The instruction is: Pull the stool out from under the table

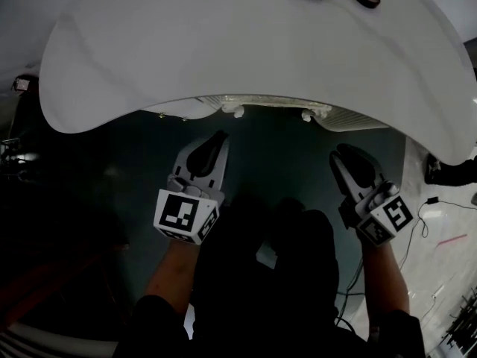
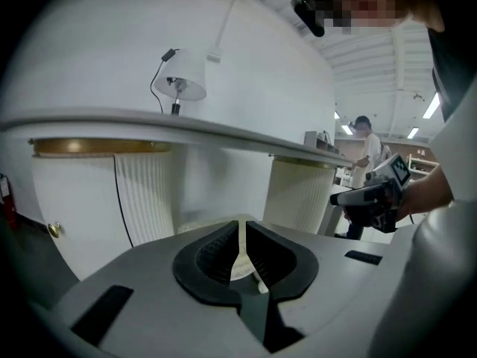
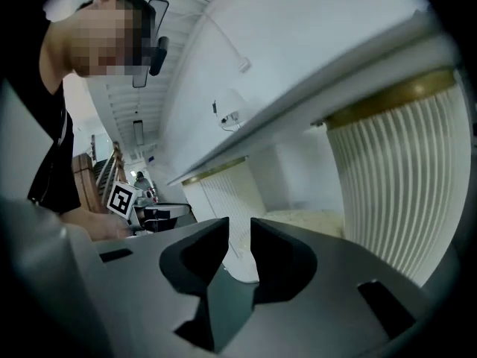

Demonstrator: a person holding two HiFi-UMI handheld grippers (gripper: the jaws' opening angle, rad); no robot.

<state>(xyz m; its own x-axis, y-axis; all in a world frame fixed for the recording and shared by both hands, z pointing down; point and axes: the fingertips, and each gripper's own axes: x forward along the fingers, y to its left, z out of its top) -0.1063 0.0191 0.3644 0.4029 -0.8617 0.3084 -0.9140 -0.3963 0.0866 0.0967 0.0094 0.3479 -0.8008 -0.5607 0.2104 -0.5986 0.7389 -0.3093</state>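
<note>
The left tool (image 1: 218, 139) hangs below the curved edge of the desk (image 1: 223, 43). It is clenched on nothing, with only a hairline slit between its jaws. Ahead of both tools, about midway between them, the stool (image 1: 272, 104) stands tucked under the desk, touching neither tool. Only a pale fuzzy strip of its seat shows past the edge; the desk top hides the rest, and little below the seat can be made out in the shadow. The right tool (image 1: 340, 155) points the same way, its jaws slightly parted and empty.
</note>
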